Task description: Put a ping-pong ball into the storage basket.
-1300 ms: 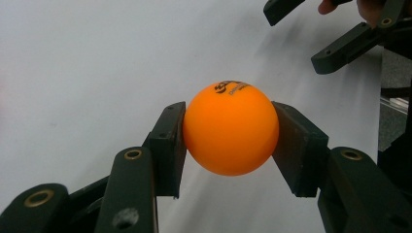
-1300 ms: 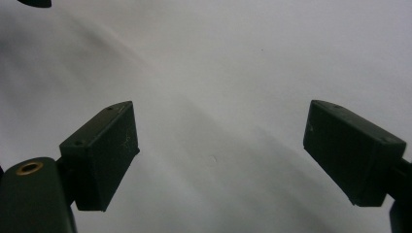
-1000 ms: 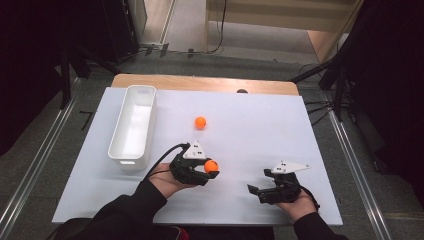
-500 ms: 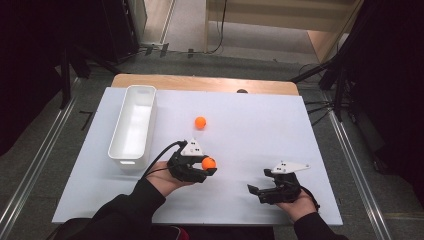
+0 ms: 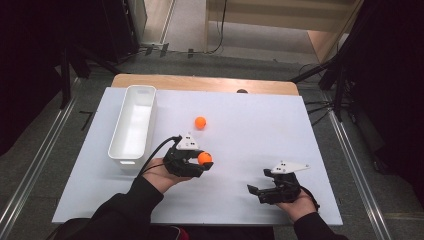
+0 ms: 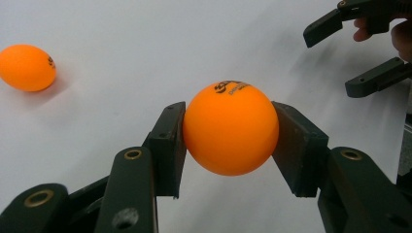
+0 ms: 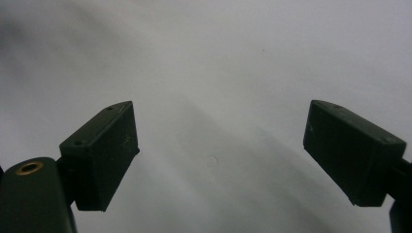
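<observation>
My left gripper (image 5: pixel 202 161) is shut on an orange ball (image 5: pixel 204 158), held just above the white table (image 5: pixel 280 130) near its front middle. In the left gripper view the ball (image 6: pixel 228 128) is pressed between both pads of the left gripper (image 6: pixel 228 133). A second orange ball (image 5: pixel 200 122) lies loose on the table farther away, seen at the left (image 6: pixel 26 68) in the left gripper view. My right gripper (image 5: pixel 256 191) rests near the front right edge, open, with nothing between its fingers; the right gripper (image 7: pixel 221 150) faces bare table.
A long white bin (image 5: pixel 125 161) stands along the left side of the table, lengthwise toward the back. A brown wooden strip (image 5: pixel 200 82) borders the far edge. The right gripper (image 6: pixel 359 48) appears at the upper right of the left gripper view.
The left gripper has shifted slightly away from the person and to the left, still holding the orange ball. The right gripper and the loose ball have stayed put.
</observation>
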